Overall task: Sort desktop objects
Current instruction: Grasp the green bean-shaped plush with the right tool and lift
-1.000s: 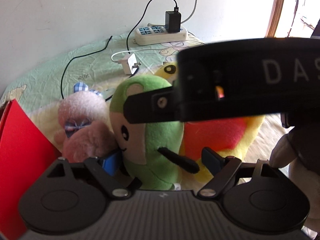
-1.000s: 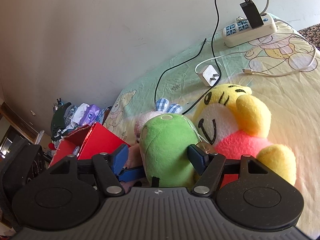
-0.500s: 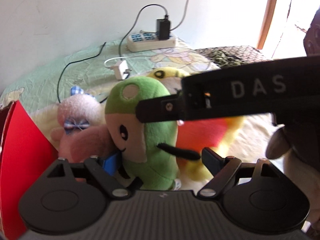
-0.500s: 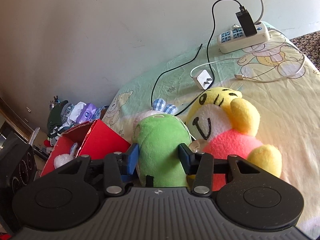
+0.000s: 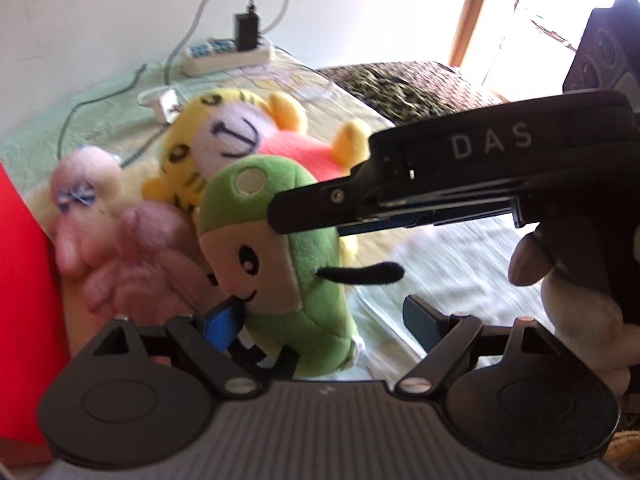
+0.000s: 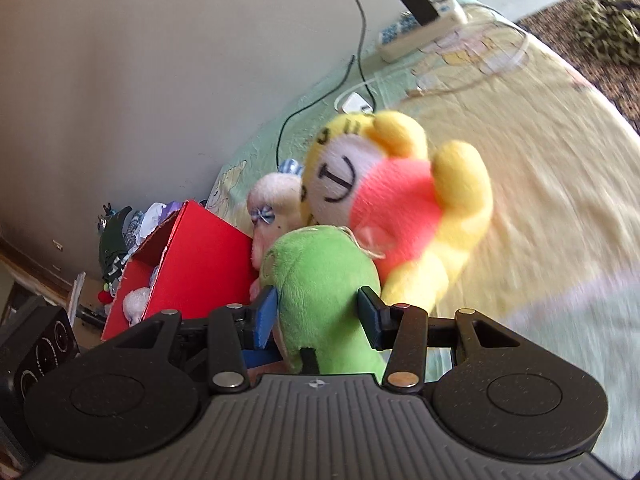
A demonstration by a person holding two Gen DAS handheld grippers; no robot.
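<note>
Here, right tongs [image 6: 316, 318] pinch the green plush [image 6: 320, 280].
It stands upright between them, long axis vertical, face toward the spread left tongs [image 5: 320, 320].

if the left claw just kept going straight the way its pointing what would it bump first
Most likely the green plush. It already sits between the left claw's open fingers, nearer the blue-padded one, with the right claw shut on it. Behind it lie the pink plush and the yellow plush, though depth is unclear.

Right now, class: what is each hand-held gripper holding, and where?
Right hand-held gripper squeezes the green plush toy around its body; left hand-held gripper holds nothing.
</note>
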